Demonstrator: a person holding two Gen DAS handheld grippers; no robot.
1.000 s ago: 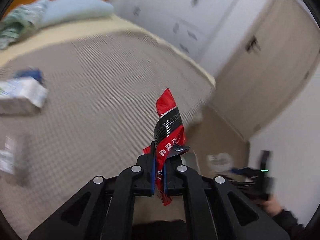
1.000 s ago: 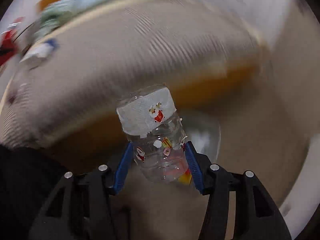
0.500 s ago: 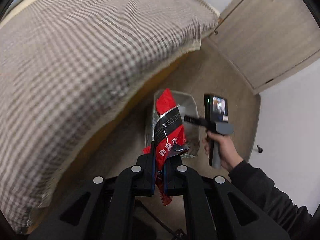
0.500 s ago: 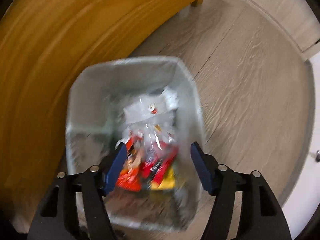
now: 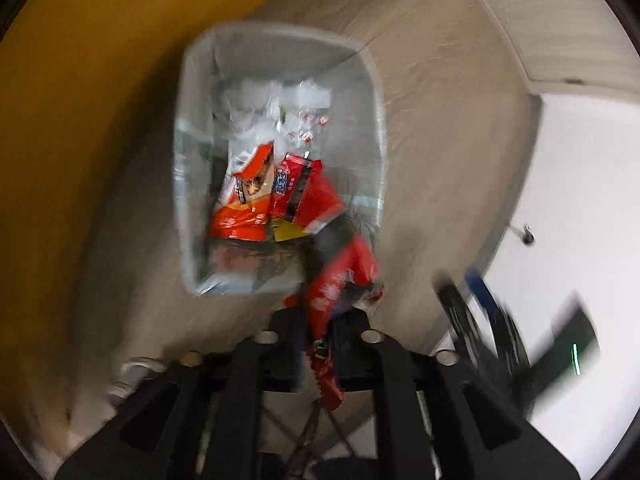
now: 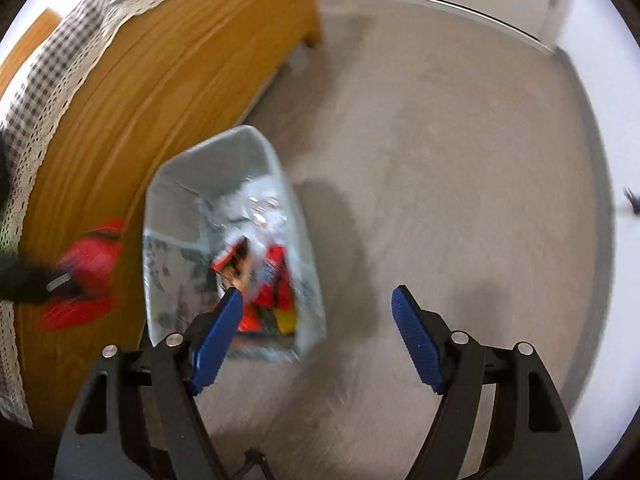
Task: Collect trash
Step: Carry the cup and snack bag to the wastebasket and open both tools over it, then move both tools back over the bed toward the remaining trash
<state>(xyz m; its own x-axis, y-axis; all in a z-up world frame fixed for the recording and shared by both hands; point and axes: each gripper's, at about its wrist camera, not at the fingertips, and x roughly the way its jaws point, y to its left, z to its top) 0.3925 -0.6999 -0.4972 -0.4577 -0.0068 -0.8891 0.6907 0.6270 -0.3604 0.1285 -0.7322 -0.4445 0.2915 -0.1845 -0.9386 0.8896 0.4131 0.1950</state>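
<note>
Left wrist view: left gripper [image 5: 320, 312] pinches a red wrapper [image 5: 340, 276], which sticks up between its closed fingers above the near rim of the grey trash bin [image 5: 186, 184]. Right wrist view: right gripper [image 6: 318, 320] spread wide, nothing between its blue pads [image 6: 412, 340], bin just ahead and to its left. Bin, standing on the floor beside the wooden bed frame [image 6: 120, 120], already contains a clear plastic bottle [image 5: 308, 116] and orange snack packets [image 5: 248, 204]. Judged remaining: release the wrapper over the bin.

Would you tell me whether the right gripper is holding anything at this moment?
No, the right gripper stands wide open with nothing between its blue pads, above the floor beside the trash bin.
</note>
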